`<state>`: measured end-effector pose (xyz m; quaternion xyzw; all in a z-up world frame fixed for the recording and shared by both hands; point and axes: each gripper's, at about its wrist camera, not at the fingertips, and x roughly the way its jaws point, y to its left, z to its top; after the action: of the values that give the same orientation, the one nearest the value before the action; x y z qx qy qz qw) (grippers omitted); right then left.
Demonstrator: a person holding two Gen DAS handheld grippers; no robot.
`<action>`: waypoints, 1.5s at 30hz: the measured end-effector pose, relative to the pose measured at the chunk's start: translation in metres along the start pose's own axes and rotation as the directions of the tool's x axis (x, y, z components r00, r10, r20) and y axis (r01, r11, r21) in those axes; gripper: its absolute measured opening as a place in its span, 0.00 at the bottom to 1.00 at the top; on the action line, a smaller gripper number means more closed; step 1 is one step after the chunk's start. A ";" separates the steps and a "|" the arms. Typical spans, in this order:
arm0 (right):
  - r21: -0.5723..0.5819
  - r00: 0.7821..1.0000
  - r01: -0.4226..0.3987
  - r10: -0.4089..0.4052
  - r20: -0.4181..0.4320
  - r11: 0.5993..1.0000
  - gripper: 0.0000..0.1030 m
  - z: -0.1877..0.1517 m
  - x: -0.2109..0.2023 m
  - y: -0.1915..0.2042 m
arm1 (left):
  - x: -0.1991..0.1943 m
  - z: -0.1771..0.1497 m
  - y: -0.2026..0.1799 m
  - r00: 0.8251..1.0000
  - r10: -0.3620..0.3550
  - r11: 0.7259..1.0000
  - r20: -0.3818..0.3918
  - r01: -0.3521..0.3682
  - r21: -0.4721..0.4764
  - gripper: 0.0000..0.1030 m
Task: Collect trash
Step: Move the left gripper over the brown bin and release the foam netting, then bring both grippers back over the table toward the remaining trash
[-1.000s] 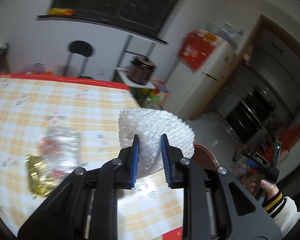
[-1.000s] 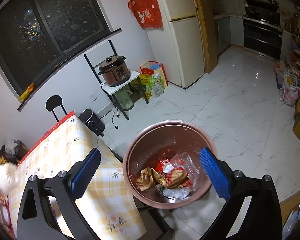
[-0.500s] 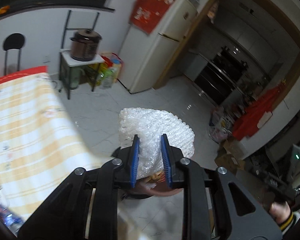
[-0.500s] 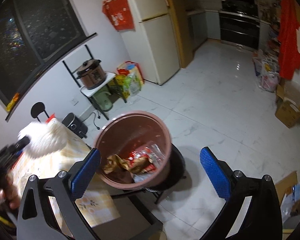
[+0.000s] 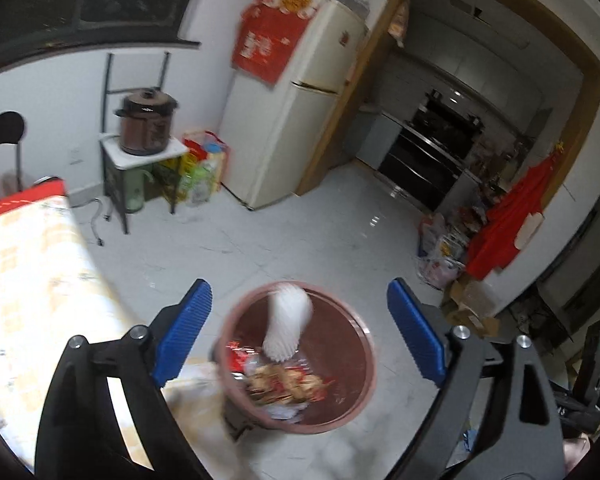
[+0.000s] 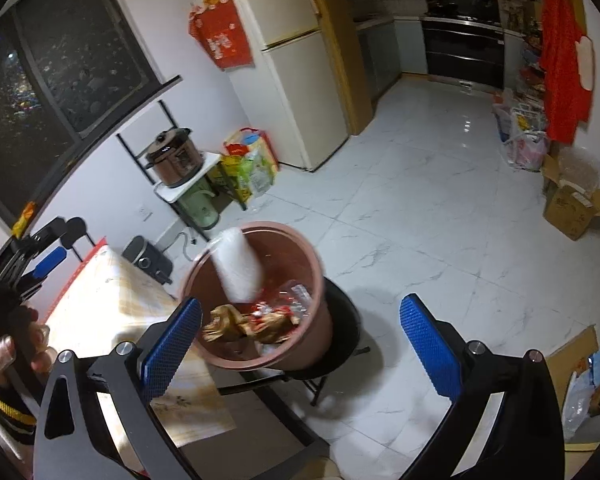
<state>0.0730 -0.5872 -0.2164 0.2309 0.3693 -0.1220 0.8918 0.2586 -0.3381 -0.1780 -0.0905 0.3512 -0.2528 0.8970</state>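
Left gripper spread wide right above the brown bin, holding nothing, placed there so a drop lands inside

Right gripper likewise spread and empty, just on the near side of the bin, apparently only standing by

White foam wrap blurred and upright inside the rim, touching neither gripper, seemingly mid-fall; seen from the right too

Gold and red wrappers already at the bottom

Bin perched on a black stool beside the checked table, probably for a short carry from tabletop to bin

Farther off, a cooker on a stand and a fridge
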 end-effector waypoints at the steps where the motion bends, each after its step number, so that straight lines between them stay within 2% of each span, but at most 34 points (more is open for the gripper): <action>1: -0.005 1.000 -0.012 0.012 0.000 1.000 0.95 0.000 0.001 0.005 | -0.011 0.000 0.009 1.000 0.021 1.000 0.007 -0.021 -0.003 0.89; 5: -0.032 0.997 -0.071 0.071 -0.001 0.997 0.95 0.000 0.007 0.038 | -0.068 -0.001 0.048 0.992 0.118 0.993 0.052 -0.117 -0.018 0.92; 8: -0.054 0.994 -0.112 0.112 -0.001 0.992 0.95 0.001 0.008 0.064 | -0.115 -0.004 0.082 0.976 0.202 0.979 0.080 -0.199 -0.045 0.93; 13: -0.097 0.983 -0.185 0.185 -0.012 0.978 0.95 -0.003 0.011 0.115 | -0.200 -0.016 0.136 0.930 0.346 0.936 0.124 -0.334 -0.109 0.93; 18: -0.151 0.965 -0.262 0.256 -0.057 0.953 0.95 -0.021 0.015 0.178 | -0.294 -0.048 0.192 0.861 0.488 0.866 0.143 -0.456 -0.207 0.93; 19: -0.164 0.961 -0.276 0.268 -0.070 0.947 0.95 -0.026 0.016 0.192 | -0.315 -0.058 0.205 0.842 0.521 0.844 0.142 -0.483 -0.232 0.93; 21: -0.190 0.954 -0.298 0.284 -0.095 0.936 0.95 -0.036 0.017 0.215 | -0.345 -0.073 0.224 0.814 0.565 0.811 0.134 -0.519 -0.270 0.93; 22: -0.204 0.950 -0.308 0.291 -0.109 0.929 0.95 -0.041 0.018 0.226 | -0.363 -0.085 0.238 0.794 0.596 0.784 0.124 -0.542 -0.302 0.93; 25: -0.256 0.941 -0.334 0.304 -0.151 0.907 0.95 -0.062 0.021 0.265 | -0.400 -0.115 0.268 0.754 0.650 0.722 0.091 -0.576 -0.384 0.93; 28: -0.316 0.931 -0.356 0.304 -0.204 0.879 0.95 -0.087 0.025 0.305 | -0.427 -0.146 0.289 0.730 0.680 0.674 0.064 -0.588 -0.448 0.93; 31: -0.374 0.921 -0.374 0.294 -0.255 0.849 0.95 -0.111 0.030 0.336 | -0.445 -0.170 0.302 0.716 0.696 0.644 0.045 -0.596 -0.479 0.93; 34: -0.447 0.908 -0.398 0.277 -0.313 0.801 0.95 -0.145 0.033 0.371 | -0.456 -0.190 0.313 0.705 0.709 0.621 0.024 -0.607 -0.497 0.93; 39: -0.597 0.888 -0.439 0.221 -0.403 0.672 0.95 -0.209 0.039 0.426 | -0.461 -0.220 0.332 0.699 0.715 0.593 -0.013 -0.615 -0.520 0.93; 43: -0.697 0.881 -0.456 0.173 -0.439 0.553 0.95 -0.255 0.041 0.458 | -0.456 -0.241 0.341 0.708 0.705 0.577 -0.044 -0.608 -0.545 0.93; 45: -0.745 0.881 -0.463 0.154 -0.448 0.480 0.95 -0.280 0.044 0.472 | -0.448 -0.252 0.347 0.728 0.682 0.574 -0.066 -0.590 -0.568 0.93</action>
<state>0.1177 -0.0409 -0.2698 -0.1421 0.4729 0.2729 0.8256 -0.0573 0.1940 -0.2200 -0.2326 0.3439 0.2081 0.8856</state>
